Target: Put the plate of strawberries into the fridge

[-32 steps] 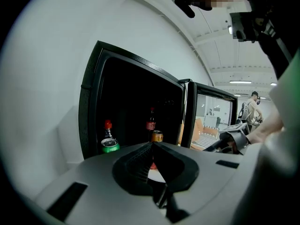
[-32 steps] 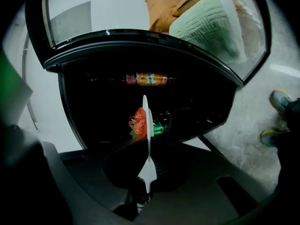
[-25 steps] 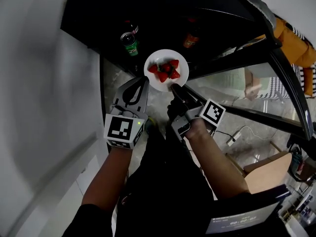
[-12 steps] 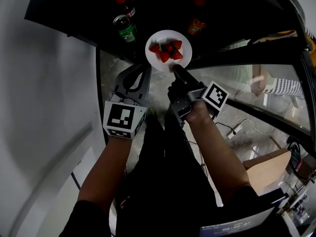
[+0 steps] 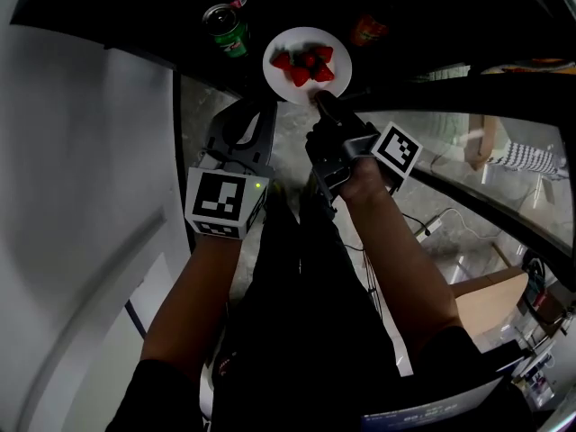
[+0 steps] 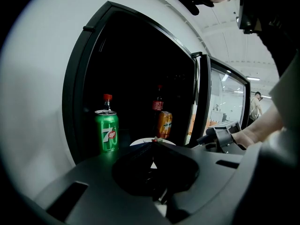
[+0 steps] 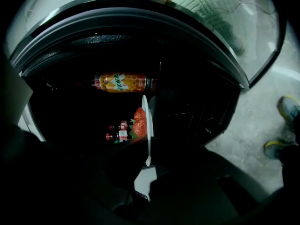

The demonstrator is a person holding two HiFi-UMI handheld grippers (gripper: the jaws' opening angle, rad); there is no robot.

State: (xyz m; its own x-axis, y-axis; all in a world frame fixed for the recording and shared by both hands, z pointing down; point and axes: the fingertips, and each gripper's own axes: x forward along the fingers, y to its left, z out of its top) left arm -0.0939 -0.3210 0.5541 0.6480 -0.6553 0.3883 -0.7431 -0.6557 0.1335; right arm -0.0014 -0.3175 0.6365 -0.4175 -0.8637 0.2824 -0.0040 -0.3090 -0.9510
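A white plate [image 5: 290, 54] carrying several red strawberries [image 5: 306, 65] hangs level at the mouth of the dark fridge [image 5: 135, 7]. My right gripper [image 5: 319, 99] is shut on the plate's near rim. In the right gripper view the plate [image 7: 147, 125] shows edge-on between the jaws, with the strawberries [image 7: 139, 121] to its left. My left gripper [image 5: 266, 106] hovers just left of the plate, jaws closed to a point and holding nothing. In the left gripper view the plate [image 6: 140, 142] peeks over the left gripper [image 6: 153, 143].
Inside the fridge stand a green can [image 5: 226, 29], an orange can [image 5: 368, 31] and red-capped bottles [image 6: 107, 100]. The open glass fridge door [image 5: 468, 169] swings out at the right. A white wall [image 5: 81, 178] flanks the left. A cardboard box [image 5: 490, 309] sits on the floor.
Both grippers have moved forward toward the fridge. The plate of strawberries has travelled with the right gripper, closer to the cans inside.
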